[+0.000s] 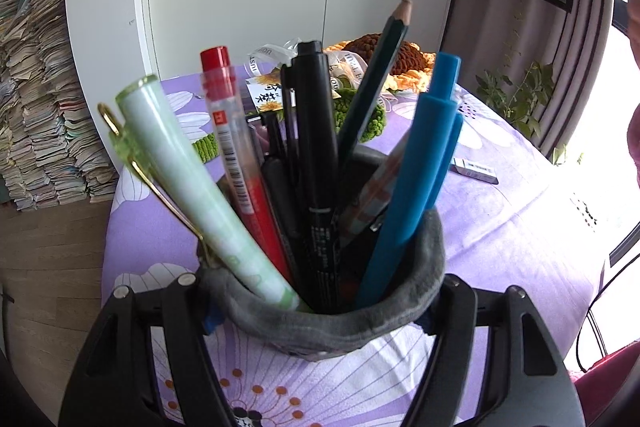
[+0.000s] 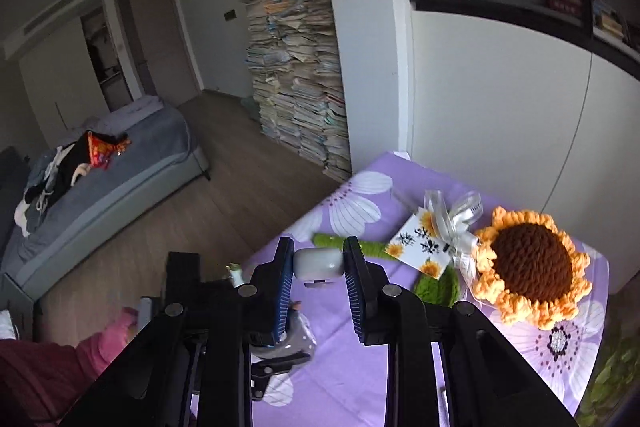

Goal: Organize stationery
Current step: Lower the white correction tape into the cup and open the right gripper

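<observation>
The left claw (image 1: 320, 307) is clamped on a grey pen pot (image 1: 328, 323) crammed with pens (image 1: 404, 187), standing on the purple bench (image 1: 500, 227); the right claw (image 2: 318, 263) is clamped on a pale eraser (image 2: 319, 263) between its tips, above the bench; a knitted sunflower (image 2: 532, 263) lies just to its right.

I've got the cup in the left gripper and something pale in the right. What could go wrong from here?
1. The eraser sits at the very tips of the right gripper; it may slip out.
2. The cup is crowded: the pencil and blue pen lean outward, so a lowered eraser could catch on them or bounce off.
3. The cup is soft fabric, and the left gripper squeezes it near the rim; a knock could tip it.
</observation>
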{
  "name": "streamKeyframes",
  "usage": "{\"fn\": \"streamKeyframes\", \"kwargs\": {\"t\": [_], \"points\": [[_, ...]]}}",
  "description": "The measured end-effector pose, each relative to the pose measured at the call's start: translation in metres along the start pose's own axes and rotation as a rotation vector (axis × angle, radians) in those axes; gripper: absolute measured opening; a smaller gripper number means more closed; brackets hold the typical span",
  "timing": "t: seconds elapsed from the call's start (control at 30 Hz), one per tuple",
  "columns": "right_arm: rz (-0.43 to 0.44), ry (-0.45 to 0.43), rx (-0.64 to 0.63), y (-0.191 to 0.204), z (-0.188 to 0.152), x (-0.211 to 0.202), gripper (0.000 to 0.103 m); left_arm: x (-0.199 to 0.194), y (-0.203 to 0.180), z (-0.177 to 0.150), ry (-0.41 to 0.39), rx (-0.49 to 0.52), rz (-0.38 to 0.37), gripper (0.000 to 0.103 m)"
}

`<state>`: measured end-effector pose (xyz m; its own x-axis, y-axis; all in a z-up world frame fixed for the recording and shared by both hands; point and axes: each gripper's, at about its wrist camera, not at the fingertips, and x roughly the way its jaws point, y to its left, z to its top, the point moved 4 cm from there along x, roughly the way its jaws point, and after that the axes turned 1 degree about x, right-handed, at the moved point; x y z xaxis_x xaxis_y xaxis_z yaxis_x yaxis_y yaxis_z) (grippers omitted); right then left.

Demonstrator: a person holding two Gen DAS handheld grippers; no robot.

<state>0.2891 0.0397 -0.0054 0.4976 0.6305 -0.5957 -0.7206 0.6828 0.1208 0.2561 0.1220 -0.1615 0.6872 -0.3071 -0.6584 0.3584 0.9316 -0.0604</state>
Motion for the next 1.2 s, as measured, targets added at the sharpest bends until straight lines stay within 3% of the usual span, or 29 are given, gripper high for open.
{"fn": "streamKeyframes", "kwargs": {"t": [0.2,0.47,0.7,0.9,1.0,1.1,1.2], "points": [[0.102,0.059,-0.021,0.025,-0.008,0.002,0.026,-0.001,-0.005,-0.002,-0.002,0.006,0.011,0.069],[0.151,0.185,0.015,0.02,-0.036,0.022,0.027,-0.001,-0.011,-0.001,-0.006,0.035,0.023,0.069],[0.136,0.277,0.006,0.025,-0.045,0.045,0.026,-0.003,-0.016,-0.002,-0.002,0.038,0.021,0.07],[0.155,0.311,0.052,0.019,-0.049,0.049,0.027,-0.006,-0.017,-0.001,-0.001,0.035,0.023,0.07],[0.182,0.285,0.088,0.012,-0.047,0.038,0.027,-0.008,-0.018,0.0,0.002,0.024,0.017,0.07],[0.145,0.234,0.107,-0.004,-0.044,0.018,0.027,-0.011,-0.019,0.001,0.002,0.024,0.022,0.07],[-0.008,0.241,0.089,-0.036,-0.054,0.002,0.027,-0.01,-0.022,0.001,0.001,0.032,0.027,0.07]]}}
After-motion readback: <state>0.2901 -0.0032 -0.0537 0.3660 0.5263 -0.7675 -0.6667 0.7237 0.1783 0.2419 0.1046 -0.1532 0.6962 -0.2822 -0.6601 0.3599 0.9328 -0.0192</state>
